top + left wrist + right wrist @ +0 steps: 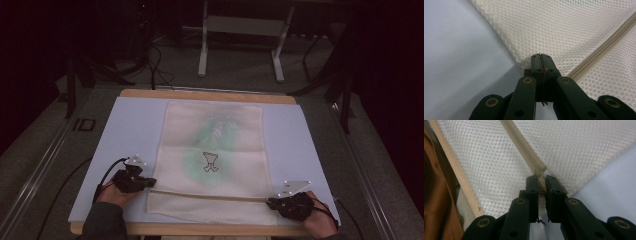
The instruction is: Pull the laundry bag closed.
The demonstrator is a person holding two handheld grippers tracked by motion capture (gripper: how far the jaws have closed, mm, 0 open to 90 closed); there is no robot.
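Nearest the person, the left gripper (150, 183) is clamped on the left edge of the cream mesh laundry bag (212, 160) just beside the zipper (210, 195), and the right gripper (270, 202) pinches the zipper's end at the bag's right edge, so both holds look taken. The bag lies flat along the middle of the pale blue mat (130, 125), the zipper running across its near part, with a small printed motif (210, 162) farther up; whatever pulling, folding or lifting is meant appears not yet begun
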